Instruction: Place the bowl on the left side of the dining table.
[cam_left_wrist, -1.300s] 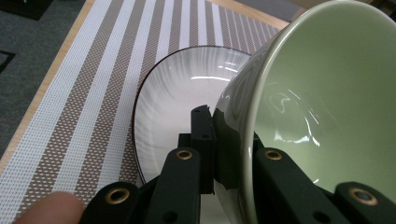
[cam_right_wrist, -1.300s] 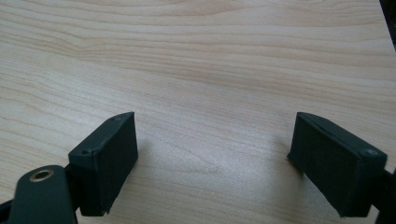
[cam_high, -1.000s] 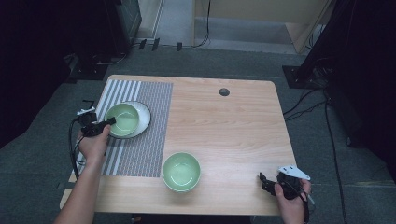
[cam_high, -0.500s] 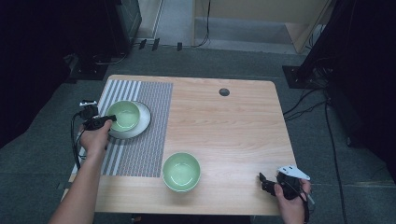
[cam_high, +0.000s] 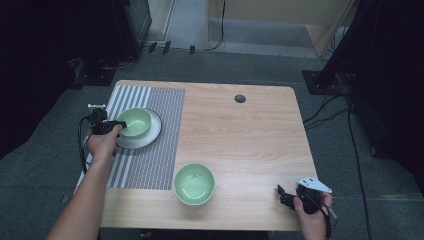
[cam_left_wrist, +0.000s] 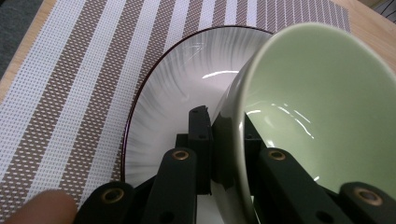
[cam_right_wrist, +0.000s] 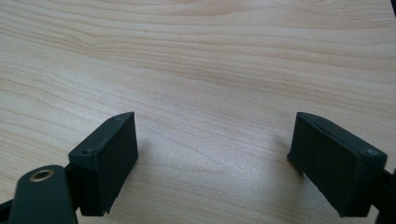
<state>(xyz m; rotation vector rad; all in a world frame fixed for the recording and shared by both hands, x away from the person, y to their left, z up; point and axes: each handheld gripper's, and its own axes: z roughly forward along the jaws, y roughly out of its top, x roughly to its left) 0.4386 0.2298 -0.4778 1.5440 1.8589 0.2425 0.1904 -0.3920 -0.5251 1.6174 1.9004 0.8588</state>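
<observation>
While the left gripper (cam_high: 121, 124) pinches the rim of the green bowl (cam_high: 135, 121) (one jaw inside, one outside), the bowl sits tipped on the white plate (cam_high: 150, 137) under it. It could slip and chip. Far to its right, the right gripper (cam_high: 281, 195) rests spread wide over bare table (cam_high: 250, 135), near the edge.

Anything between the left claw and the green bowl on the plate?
No. The left claw is shut on the rim of the green bowl, one jaw inside, one outside, above the white plate. Nothing visible sits between them.
</observation>
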